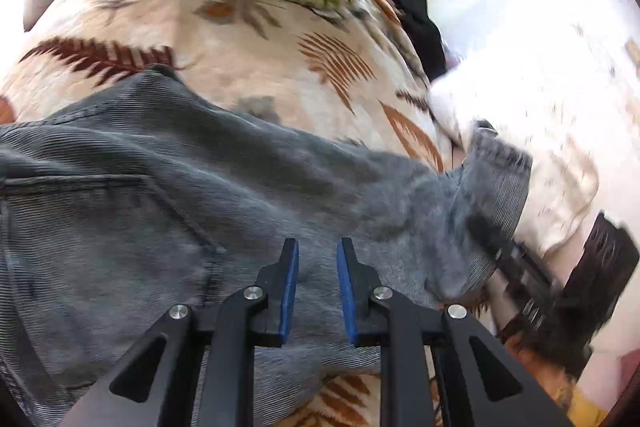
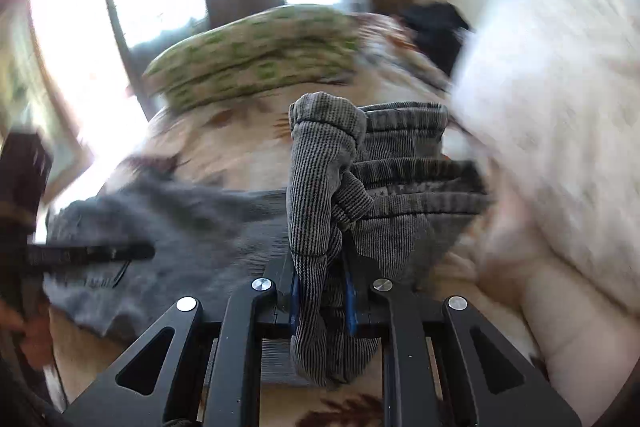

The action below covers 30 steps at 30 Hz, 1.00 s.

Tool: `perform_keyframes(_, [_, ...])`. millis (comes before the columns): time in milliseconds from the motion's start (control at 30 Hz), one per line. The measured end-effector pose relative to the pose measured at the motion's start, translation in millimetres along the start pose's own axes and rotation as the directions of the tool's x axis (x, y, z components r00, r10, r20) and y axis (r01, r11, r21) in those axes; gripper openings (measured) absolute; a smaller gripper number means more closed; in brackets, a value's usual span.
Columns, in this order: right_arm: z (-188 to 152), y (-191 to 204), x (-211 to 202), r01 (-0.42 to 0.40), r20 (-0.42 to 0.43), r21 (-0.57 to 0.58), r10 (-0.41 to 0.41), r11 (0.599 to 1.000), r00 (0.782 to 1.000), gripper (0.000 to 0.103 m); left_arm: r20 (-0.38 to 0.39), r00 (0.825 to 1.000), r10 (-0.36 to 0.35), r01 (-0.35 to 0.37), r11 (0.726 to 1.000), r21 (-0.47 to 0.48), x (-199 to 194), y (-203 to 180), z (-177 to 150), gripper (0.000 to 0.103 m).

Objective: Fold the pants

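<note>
Blurred bedspread (image 2: 224,147); pants (image 2: 320,187) hide right claw (image 2: 322,291) (clamped).

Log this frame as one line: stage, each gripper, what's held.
stage: mid-fold | right gripper: shut on bunched grey pants hem | left gripper: narrow gap, nothing held, over pants | surface: leaf-print blanket

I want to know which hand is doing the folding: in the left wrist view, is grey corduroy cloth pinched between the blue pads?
No: the left gripper shows a clear gap between its blue pads, with the grey corduroy pants lying beyond them.
</note>
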State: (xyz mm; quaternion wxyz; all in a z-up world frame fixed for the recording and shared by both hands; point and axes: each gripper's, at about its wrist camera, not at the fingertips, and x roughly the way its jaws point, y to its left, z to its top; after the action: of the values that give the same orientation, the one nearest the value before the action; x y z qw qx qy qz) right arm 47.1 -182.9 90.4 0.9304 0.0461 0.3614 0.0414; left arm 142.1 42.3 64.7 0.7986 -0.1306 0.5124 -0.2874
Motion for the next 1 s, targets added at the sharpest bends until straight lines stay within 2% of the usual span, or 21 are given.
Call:
perform_keyframes(67, [1, 29, 4, -0.04, 0.005, -0.095, 0.041, 0.995, 0.999, 0.016, 0.016, 1.0, -0.009, 0.009, 1.0, -0.013, -6, 8, 2, 0.022])
perform_keyframes(133, [-2, 53, 9, -0.087, 0.0, -0.172, 0.089, 0.981, 0.996, 0.016, 0.027, 0.999, -0.037, 0.038, 0.999, -0.032, -11, 16, 4, 0.035])
perform_keyframes(200, [-12, 77, 17, -0.132, -0.027, -0.254, 0.129, 0.958, 0.991, 0.016, 0.052, 0.997, -0.056, 0.059, 0.997, -0.053, -16, 24, 2, 0.058])
perform_keyframes(267, [-29, 97, 28, -0.168, -0.08, -0.33, 0.15, 0.929, 0.985, 0.016, 0.07, 0.996, -0.06, 0.065, 0.995, -0.07, -18, 30, 2, 0.06])
perform_keyframes(333, [-47, 109, 39, -0.167, -0.12, -0.402, 0.128, 0.9, 0.984, 0.018, 0.071, 0.994, -0.08, 0.086, 0.993, -0.086, -18, 36, 1, 0.064])
perform_keyframes(367, [-57, 115, 42, -0.155, -0.122, -0.454, 0.111, 0.877, 0.986, 0.019, 0.067, 0.994, -0.086, 0.092, 0.991, -0.093, -18, 38, -1, 0.068])
perform_keyframes(433, [-67, 119, 37, -0.117, -0.08, -0.519, 0.088, 0.847, 0.993, 0.021, 0.076, 0.993, -0.088, 0.095, 0.991, -0.091, -19, 38, 0, 0.068])
perform_keyframes(467, [-67, 118, 33, -0.109, -0.064, -0.528, 0.089, 0.842, 0.994, 0.029, 0.093, 0.991, -0.095, 0.103, 0.991, -0.087, -20, 36, 0, 0.07])
perform_keyframes(500, [-66, 117, 30, -0.112, -0.06, -0.522, 0.095, 0.846, 0.994, 0.032, 0.106, 0.989, -0.101, 0.111, 0.99, -0.089, -22, 34, 2, 0.077])
perform_keyframes(633, [-64, 113, 30, -0.123, -0.067, -0.495, 0.103, 0.86, 0.992, 0.032, 0.094, 0.992, -0.086, 0.094, 0.993, -0.078, -14, 26, 12, 0.079])
perform_keyframes(733, [-60, 113, 29, -0.134, -0.063, -0.481, 0.119, 0.867, 0.991, 0.03, 0.065, 0.997, -0.048, 0.049, 0.999, -0.013, -3, 10, 18, 0.074])
perform_keyframes(833, [-55, 115, 18, -0.208, -0.074, -0.468, 0.197, 0.859, 0.978, 0.033, -0.01, 0.999, -0.035, 0.036, 0.998, 0.043, 18, -4, 21, 0.046])
perform_keyframes(867, [-55, 115, 12, -0.264, -0.095, -0.459, 0.249, 0.848, 0.964, 0.033, -0.029, 0.999, -0.015, 0.017, 0.998, 0.056, 24, -8, 22, 0.032])
perform_keyframes(900, [-55, 117, 8, -0.288, -0.104, -0.458, 0.271, 0.841, 0.957, 0.036, -0.045, 0.999, 0.005, -0.002, 0.998, 0.067, 29, -9, 22, 0.023])
perform_keyframes(1000, [-54, 114, -6, -0.343, -0.116, -0.436, 0.326, 0.832, 0.938, 0.036, -0.059, 0.998, 0.027, -0.022, 0.997, 0.075, 34, -7, 20, 0.013])
